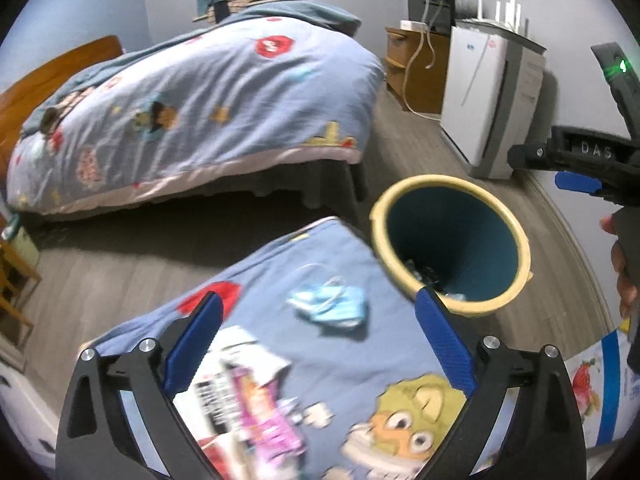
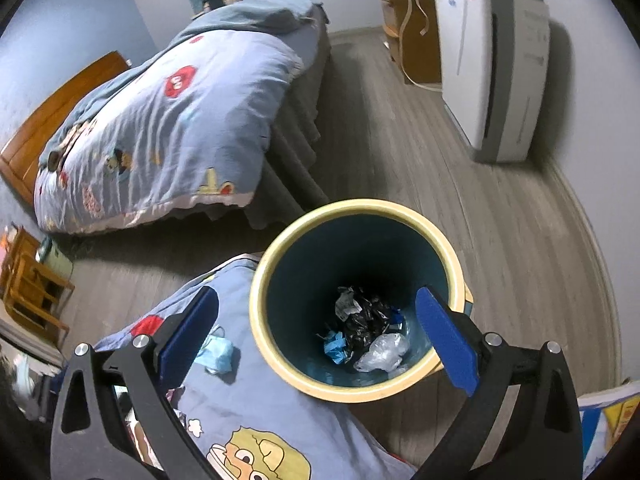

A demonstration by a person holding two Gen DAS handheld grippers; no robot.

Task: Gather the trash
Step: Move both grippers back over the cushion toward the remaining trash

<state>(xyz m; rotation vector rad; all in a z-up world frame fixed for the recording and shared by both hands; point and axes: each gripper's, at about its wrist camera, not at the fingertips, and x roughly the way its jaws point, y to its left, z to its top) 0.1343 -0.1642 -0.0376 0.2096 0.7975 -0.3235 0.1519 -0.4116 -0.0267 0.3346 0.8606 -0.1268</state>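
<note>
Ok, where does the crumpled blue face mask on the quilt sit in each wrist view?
Left wrist: the face mask lies just below centre on the cartoon quilt, left of the bin.
Right wrist: the face mask sits lower left, close beside the near blue finger, again on the quilt left of the bin.
Shared landmark: the yellow-rimmed bin at the quilt's edge.

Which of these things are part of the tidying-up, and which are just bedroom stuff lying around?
Part of the job:
- bin, with trash already inside
- crumpled blue face mask on the quilt
- pink and white wrappers beside it
- left claw and right claw, both open and empty

Just there:
- far bed
- white appliance
- wooden cabinet
</note>
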